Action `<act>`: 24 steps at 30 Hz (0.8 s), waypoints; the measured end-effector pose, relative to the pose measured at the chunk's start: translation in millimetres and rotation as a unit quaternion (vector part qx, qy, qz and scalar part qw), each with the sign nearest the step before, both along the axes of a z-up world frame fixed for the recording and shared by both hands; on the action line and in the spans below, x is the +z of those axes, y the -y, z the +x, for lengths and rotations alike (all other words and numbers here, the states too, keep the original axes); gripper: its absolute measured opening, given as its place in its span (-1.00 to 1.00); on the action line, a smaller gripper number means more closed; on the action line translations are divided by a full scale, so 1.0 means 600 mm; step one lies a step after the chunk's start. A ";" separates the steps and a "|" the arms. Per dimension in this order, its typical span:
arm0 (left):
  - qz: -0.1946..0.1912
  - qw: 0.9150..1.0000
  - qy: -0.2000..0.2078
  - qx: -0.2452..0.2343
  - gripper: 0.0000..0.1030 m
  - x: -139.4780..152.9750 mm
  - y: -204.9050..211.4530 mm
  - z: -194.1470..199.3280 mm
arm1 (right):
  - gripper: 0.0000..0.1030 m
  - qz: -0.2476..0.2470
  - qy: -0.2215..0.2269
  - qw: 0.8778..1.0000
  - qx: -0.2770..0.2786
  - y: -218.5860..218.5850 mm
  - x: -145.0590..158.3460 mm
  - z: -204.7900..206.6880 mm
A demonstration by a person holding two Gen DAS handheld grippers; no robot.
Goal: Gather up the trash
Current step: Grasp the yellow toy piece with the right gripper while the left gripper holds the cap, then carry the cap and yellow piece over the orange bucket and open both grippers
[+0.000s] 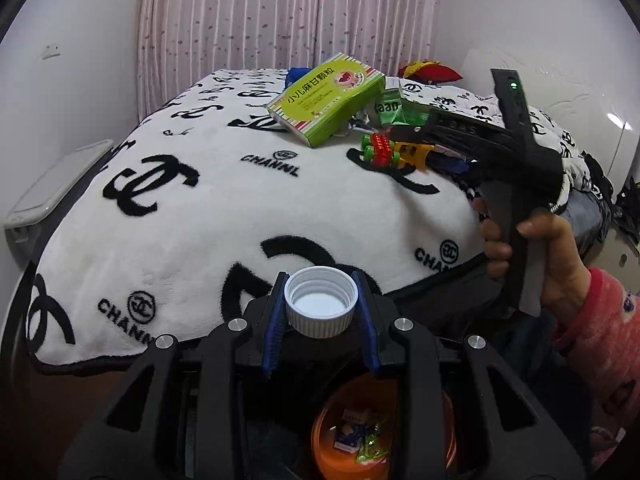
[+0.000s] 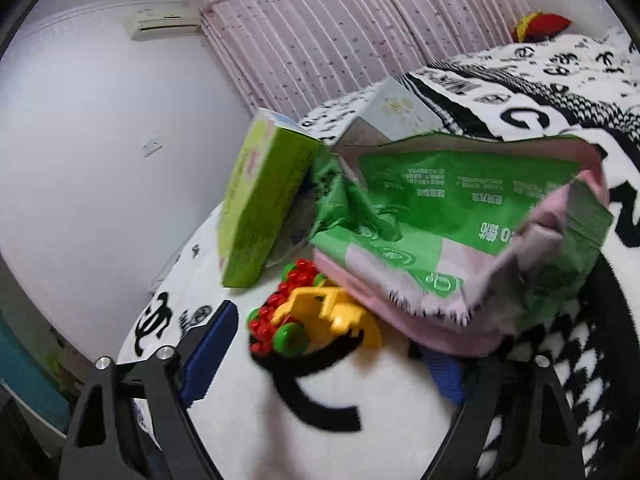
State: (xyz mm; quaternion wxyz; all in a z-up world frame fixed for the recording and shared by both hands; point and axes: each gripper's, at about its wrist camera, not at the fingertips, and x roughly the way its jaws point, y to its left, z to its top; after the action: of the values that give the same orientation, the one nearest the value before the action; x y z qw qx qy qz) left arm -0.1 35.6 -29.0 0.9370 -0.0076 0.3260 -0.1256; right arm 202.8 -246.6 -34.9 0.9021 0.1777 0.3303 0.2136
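My left gripper (image 1: 321,306) is shut on a white ribbed bottle cap (image 1: 321,307), held above an orange bin (image 1: 384,436) that has several wrappers in it. A green medicine box (image 1: 326,100) leans on the bed blanket; it also shows in the right wrist view (image 2: 262,200). A torn green and pink package (image 2: 460,216) lies beside it. My right gripper (image 2: 332,356) is open over the blanket, just short of a yellow, red and green toy (image 2: 316,316). In the left wrist view the right gripper's body (image 1: 480,140) reaches over that toy (image 1: 392,152).
A white blanket with black logos (image 1: 224,200) covers the bed. A pink curtain (image 1: 288,12) hangs behind. A red and yellow cushion (image 1: 430,72) lies at the far side. A white and grey unit (image 1: 52,188) stands left of the bed.
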 end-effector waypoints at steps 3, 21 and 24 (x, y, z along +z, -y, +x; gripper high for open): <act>0.000 1.000 -0.002 0.000 -0.40 -0.001 0.000 -0.002 | 0.18 -0.006 -0.012 1.000 -0.003 0.002 -0.007 0.009; 0.000 1.000 -0.008 -0.006 -0.40 -0.001 0.008 0.004 | -0.04 0.049 -0.035 0.998 0.031 0.019 0.016 -0.038; 0.000 1.000 -0.008 -0.009 -0.40 0.000 0.011 0.004 | -0.04 0.058 -0.038 0.997 0.046 0.020 0.024 -0.059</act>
State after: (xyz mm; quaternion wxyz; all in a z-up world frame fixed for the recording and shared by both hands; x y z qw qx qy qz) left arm 2.3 28.8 -29.2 0.9330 -0.0056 0.3339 -0.1339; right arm 167.7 -258.6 -20.3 0.8663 0.2223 0.3592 0.2665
